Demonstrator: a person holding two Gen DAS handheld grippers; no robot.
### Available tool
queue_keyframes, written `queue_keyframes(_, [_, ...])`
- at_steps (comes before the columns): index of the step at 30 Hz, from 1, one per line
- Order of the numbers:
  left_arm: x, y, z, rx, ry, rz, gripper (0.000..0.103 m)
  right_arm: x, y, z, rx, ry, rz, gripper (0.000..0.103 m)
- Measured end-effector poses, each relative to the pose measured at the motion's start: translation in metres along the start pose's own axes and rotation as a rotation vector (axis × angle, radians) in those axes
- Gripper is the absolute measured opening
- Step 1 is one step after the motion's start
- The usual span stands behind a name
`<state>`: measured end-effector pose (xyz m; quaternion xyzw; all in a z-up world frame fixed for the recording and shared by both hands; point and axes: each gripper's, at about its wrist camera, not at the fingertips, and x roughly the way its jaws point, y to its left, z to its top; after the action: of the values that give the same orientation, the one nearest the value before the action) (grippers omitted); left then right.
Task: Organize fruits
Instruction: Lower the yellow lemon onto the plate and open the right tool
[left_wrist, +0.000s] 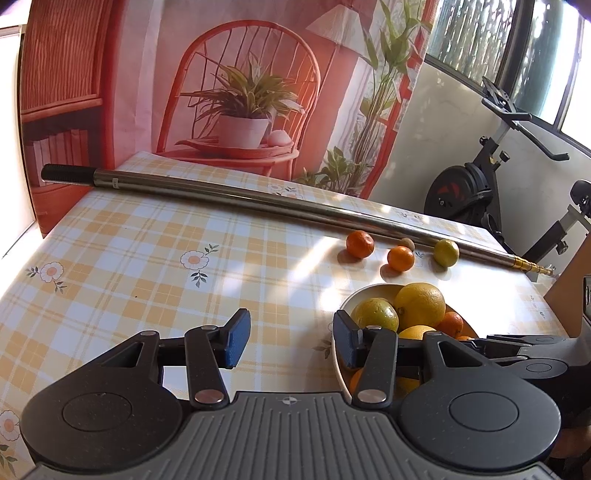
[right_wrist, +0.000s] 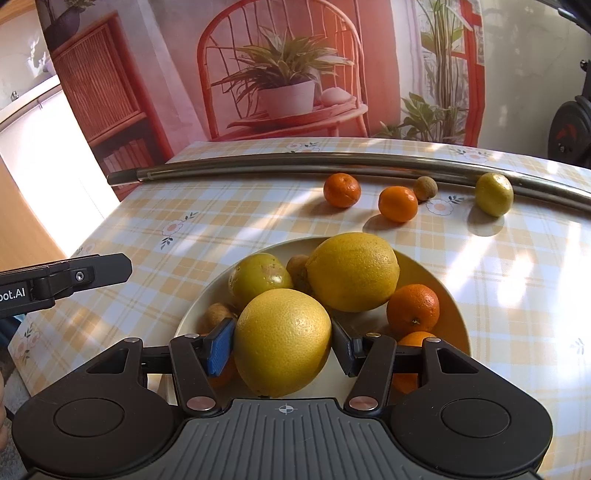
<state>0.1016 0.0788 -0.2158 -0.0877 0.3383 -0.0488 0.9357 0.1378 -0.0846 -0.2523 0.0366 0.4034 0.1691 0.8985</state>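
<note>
**Bowl Nearly Full, Right Gripper Clamped on a Big Yellow Citrus**

The cream bowl near the tabletop's front edge holds two large yellow citrus, a greenish one, oranges and what look like small brown fruits. The right gripper pinches the nearest yellow citrus, pads against both its sides. The left gripper stands spread and empty, just beside the bowl's left rim. Two tangerines, a small brown fruit and a lime lie along the metal pole near the far edge.
</note>
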Motion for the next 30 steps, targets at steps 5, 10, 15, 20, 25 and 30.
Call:
queue_keyframes(5, [0.005,-0.001,-0.005,0.002,0.03,0.0,0.052,0.004,0.001,-0.001,-0.008,-0.002,0.011,0.053])
queue_keyframes(10, [0.005,-0.003,-0.005,0.009,0.034,-0.003,0.052,0.002,-0.001,0.001,0.001,-0.021,0.045,0.055])
queue_keyframes(15, [0.007,-0.003,-0.006,0.01,0.046,0.004,0.052,-0.011,-0.001,-0.004,0.008,-0.041,0.04,0.058])
queue_keyframes(20, [0.007,-0.003,-0.007,0.001,0.054,-0.001,0.052,-0.027,-0.006,-0.012,0.02,-0.059,0.041,0.058])
queue_keyframes(25, [0.006,-0.007,-0.008,0.015,0.055,-0.005,0.052,-0.031,-0.013,-0.018,0.054,-0.06,0.053,0.048])
queue_keyframes(30, [0.007,-0.007,-0.008,0.017,0.057,-0.003,0.052,-0.029,-0.016,-0.019,0.07,-0.069,0.058,0.042])
